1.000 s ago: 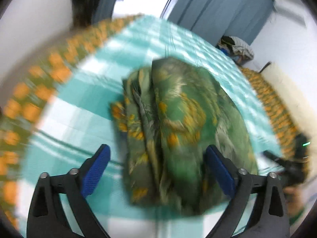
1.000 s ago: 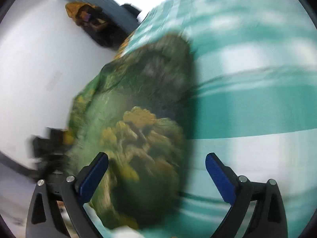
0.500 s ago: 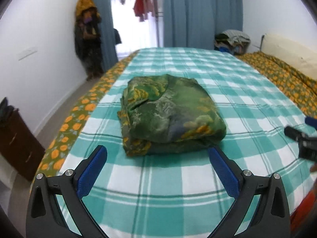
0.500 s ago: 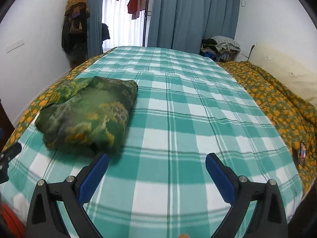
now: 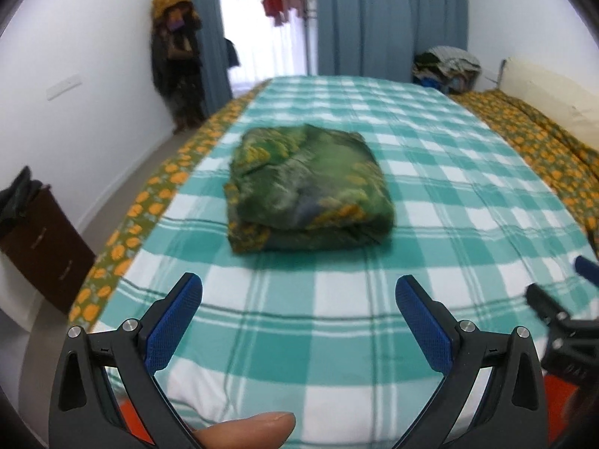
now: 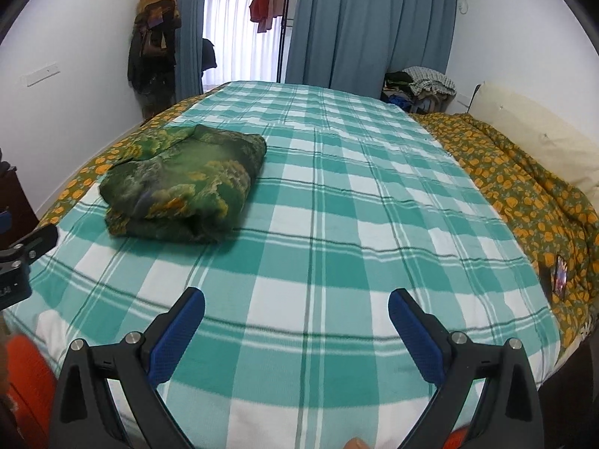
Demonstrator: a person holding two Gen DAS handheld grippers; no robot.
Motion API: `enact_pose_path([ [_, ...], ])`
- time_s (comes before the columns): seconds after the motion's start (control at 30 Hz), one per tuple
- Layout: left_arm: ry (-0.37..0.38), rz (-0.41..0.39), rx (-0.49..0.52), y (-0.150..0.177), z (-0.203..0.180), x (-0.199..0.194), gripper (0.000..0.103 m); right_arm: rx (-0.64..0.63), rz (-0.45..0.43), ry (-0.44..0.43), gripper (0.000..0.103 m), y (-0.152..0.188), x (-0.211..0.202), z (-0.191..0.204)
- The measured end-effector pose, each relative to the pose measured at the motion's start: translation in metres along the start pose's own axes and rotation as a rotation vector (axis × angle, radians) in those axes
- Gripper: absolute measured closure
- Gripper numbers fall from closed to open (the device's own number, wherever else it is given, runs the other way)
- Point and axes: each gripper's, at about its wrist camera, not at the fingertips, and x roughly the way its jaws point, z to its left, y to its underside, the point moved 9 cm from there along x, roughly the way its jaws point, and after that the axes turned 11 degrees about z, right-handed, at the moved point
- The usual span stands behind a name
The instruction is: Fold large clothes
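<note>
A green garment with yellow-orange print [image 5: 307, 191] lies folded into a thick bundle on the teal-and-white checked bed cover [image 5: 430, 172]. It also shows in the right wrist view [image 6: 183, 183], at the left side of the bed. My left gripper [image 5: 298, 292] is open and empty, held back above the near edge of the bed, well short of the bundle. My right gripper [image 6: 296, 303] is open and empty, over the near edge, to the right of the bundle. Part of the right gripper [image 5: 554, 314] shows at the right edge of the left wrist view.
An orange-flowered quilt [image 6: 524, 187] and a cream pillow [image 6: 539, 138] lie along the bed's right side. A phone [image 6: 560, 273] rests on the quilt. A dark cabinet [image 5: 41, 239] stands at the left wall. Blue curtains [image 6: 370, 26] and a clothes pile [image 6: 423, 82] are behind.
Both grippers have pulled back from the folded garment, which now lies free on the bed. A second ago they were close over it with blurred motion.
</note>
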Motion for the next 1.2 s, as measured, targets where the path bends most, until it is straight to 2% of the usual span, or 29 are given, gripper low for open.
enact_pose_path([
  [0.2,0.105,0.057,0.018,0.01,-0.013,-0.012,0.001,-0.017,0.016,-0.05,0.003,0.015,-0.024,0.013],
  [0.43,0.034,0.016,0.036,0.008,-0.013,-0.027,0.001,-0.033,-0.003,-0.053,0.003,0.014,-0.051,0.022],
  [1.03,0.061,0.035,0.007,0.011,-0.012,-0.032,0.001,-0.032,-0.002,-0.055,0.003,0.018,-0.051,0.021],
  [1.2,0.039,0.034,0.009,0.012,-0.015,-0.032,0.001,-0.027,-0.003,-0.056,0.003,0.019,-0.05,0.02],
])
